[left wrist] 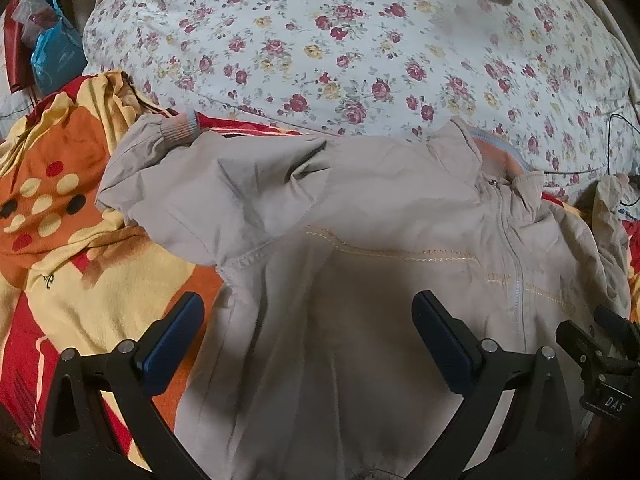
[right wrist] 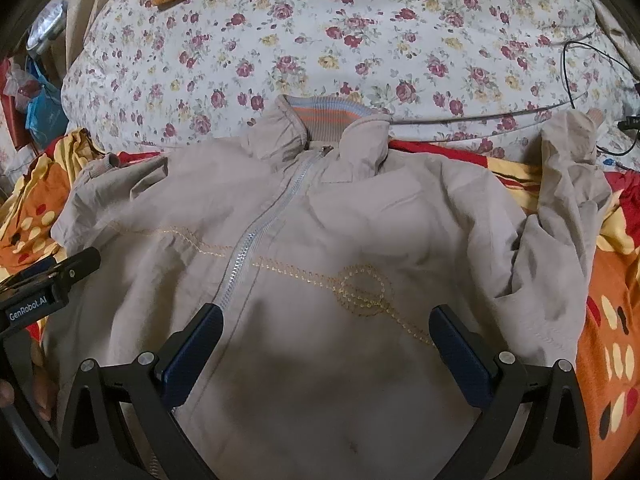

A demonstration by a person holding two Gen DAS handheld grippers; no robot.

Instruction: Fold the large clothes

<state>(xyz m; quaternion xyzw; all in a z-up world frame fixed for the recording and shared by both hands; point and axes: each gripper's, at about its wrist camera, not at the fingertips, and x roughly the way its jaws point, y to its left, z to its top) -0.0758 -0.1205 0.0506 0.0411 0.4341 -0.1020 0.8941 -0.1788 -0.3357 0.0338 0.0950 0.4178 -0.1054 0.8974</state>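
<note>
Jacket (right wrist: pixel 320 220) lies front-up on the bed, collar at 12 o'clock, sleeves at 9 and 3. Left tool (left wrist: pixel 308 344) and right tool (right wrist: pixel 326 356) hover above it, spread wide, holding nothing. Judged step: pre-fold; next, grip a sleeve (right wrist: pixel 560 208) and fold inward

Flat jacket (right wrist: pixel 320 220) front open to approach, floral quilt (right wrist: pixel 320 52) bulging behind collar, cable (right wrist: pixel 568 76) far right

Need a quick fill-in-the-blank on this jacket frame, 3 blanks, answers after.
1. The beige jacket lies front up with its zipper ____.
2. The left gripper and right gripper both have their jaws ____.
3. Behind the striped collar lies a quilt with a ____ print.

Answers: closed; open; floral
</note>
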